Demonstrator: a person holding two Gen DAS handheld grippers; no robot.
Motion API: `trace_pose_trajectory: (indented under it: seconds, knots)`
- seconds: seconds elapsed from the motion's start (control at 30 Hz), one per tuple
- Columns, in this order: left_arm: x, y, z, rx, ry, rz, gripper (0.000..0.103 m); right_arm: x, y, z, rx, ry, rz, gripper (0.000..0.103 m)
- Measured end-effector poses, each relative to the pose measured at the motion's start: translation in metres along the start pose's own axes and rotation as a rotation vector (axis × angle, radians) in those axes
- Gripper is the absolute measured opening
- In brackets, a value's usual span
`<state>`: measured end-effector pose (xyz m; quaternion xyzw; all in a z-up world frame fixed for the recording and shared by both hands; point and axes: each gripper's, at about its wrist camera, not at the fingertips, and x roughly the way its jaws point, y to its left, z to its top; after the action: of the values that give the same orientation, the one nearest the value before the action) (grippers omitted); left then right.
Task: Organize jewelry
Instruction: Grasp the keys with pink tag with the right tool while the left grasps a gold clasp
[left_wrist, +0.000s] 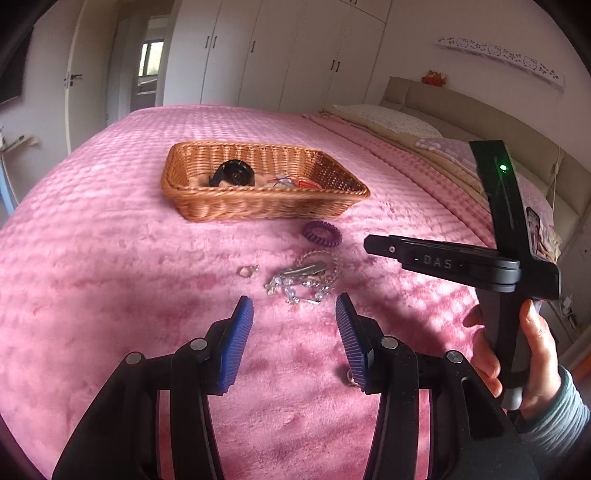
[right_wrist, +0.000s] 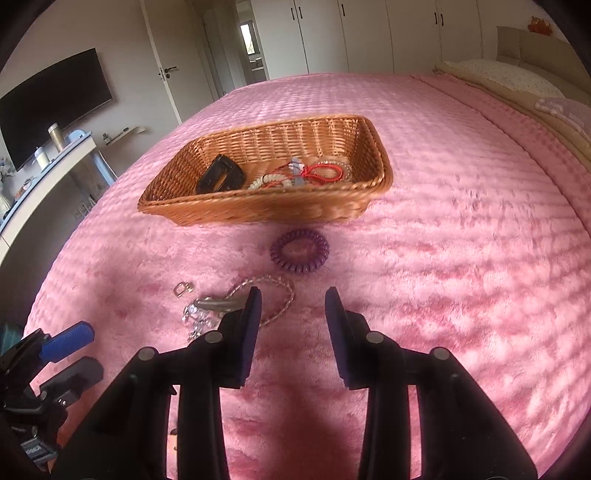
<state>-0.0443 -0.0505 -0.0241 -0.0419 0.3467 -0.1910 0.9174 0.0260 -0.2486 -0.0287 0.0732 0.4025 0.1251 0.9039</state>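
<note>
A wicker basket (left_wrist: 207, 201) (right_wrist: 258, 210) sits on the pink bed and holds a black clip (right_wrist: 220, 173), a red cord bracelet (right_wrist: 325, 172) and beads. In front of it lie a purple coil hair tie (left_wrist: 321, 233) (right_wrist: 299, 251), a small ring (left_wrist: 246, 271) (right_wrist: 182, 288), a silver hair clip (left_wrist: 306, 270) (right_wrist: 216, 303), a bead chain (right_wrist: 284, 295) and crystal jewelry (left_wrist: 295, 290). My left gripper (left_wrist: 294, 308) is open, just short of the silver pile. My right gripper (right_wrist: 293, 299) is open, near the hair tie.
The pink plush blanket (right_wrist: 461, 240) covers the bed. Pillows (left_wrist: 391, 118) lie at the right. A desk (right_wrist: 55, 162) and a TV stand at the left. The right gripper's body and the hand (left_wrist: 532, 354) show at the right in the left wrist view.
</note>
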Motion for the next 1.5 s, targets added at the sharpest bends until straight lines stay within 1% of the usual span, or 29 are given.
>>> trace_pose_trajectory:
  seconds: [0.17, 0.3, 0.37, 0.43, 0.5, 0.53, 0.63, 0.67, 0.73, 0.8, 0.9, 0.93, 1.07, 1.2, 1.27, 1.33, 1.47, 1.5]
  knots:
    - [0.003, 0.015, -0.013, -0.044, 0.037, 0.010, 0.045, -0.014, 0.007, -0.041, 0.030, 0.047, 0.105, 0.033]
    - [0.009, 0.023, -0.014, -0.058, 0.055, 0.033, 0.043, -0.034, 0.027, -0.073, -0.025, 0.057, 0.152, 0.033]
    - [0.015, 0.029, -0.006, -0.070, 0.064, 0.039, 0.043, -0.043, 0.042, -0.086, -0.082, 0.054, 0.159, 0.033]
    - [0.024, 0.035, 0.003, -0.081, 0.080, 0.027, 0.043, -0.048, 0.054, -0.096, -0.135, 0.050, 0.155, 0.033]
    - [0.039, 0.045, 0.014, -0.094, 0.111, 0.007, 0.043, -0.047, 0.062, -0.103, -0.186, 0.048, 0.129, 0.033]
    - [0.047, 0.051, 0.020, -0.105, 0.130, 0.000, 0.041, -0.044, 0.065, -0.106, -0.207, 0.051, 0.114, 0.033]
    - [0.073, 0.063, 0.035, -0.124, 0.184, -0.025, 0.038, -0.036, 0.065, -0.106, -0.224, 0.064, 0.107, 0.033]
    - [0.080, 0.065, 0.039, -0.120, 0.193, -0.028, 0.035, -0.033, 0.067, -0.106, -0.239, 0.068, 0.106, 0.033]
    - [0.093, 0.062, 0.045, -0.085, 0.203, -0.022, 0.032, -0.028, 0.073, -0.106, -0.280, 0.068, 0.066, 0.033]
    - [0.103, 0.056, 0.046, -0.042, 0.218, -0.024, 0.032, -0.024, 0.074, -0.106, -0.292, 0.070, 0.050, 0.032]
    - [0.110, 0.050, 0.044, 0.023, 0.220, 0.002, 0.031, -0.020, 0.075, -0.105, -0.302, 0.060, 0.027, 0.023]
    - [0.111, 0.048, 0.044, 0.040, 0.222, 0.002, 0.031, -0.019, 0.074, -0.103, -0.300, 0.056, 0.013, 0.022]
    - [0.113, 0.044, 0.044, 0.094, 0.231, 0.001, 0.031, -0.010, 0.065, -0.091, -0.247, 0.055, -0.022, 0.021]
    - [0.114, 0.038, 0.041, 0.129, 0.232, -0.004, 0.031, -0.002, 0.048, -0.078, -0.147, 0.057, -0.051, 0.021]
    - [0.115, 0.038, 0.040, 0.132, 0.232, -0.003, 0.031, 0.001, 0.039, -0.075, -0.099, 0.061, -0.031, 0.021]
    - [0.116, 0.037, 0.039, 0.141, 0.229, 0.007, 0.031, 0.001, 0.035, -0.076, -0.079, 0.060, -0.008, 0.021]
    - [0.117, 0.034, 0.038, 0.163, 0.223, 0.039, 0.013, -0.001, 0.033, -0.078, -0.062, 0.050, 0.013, 0.021]
    - [0.117, 0.034, 0.038, 0.161, 0.219, 0.037, 0.013, -0.001, 0.033, -0.078, -0.058, 0.048, 0.017, 0.021]
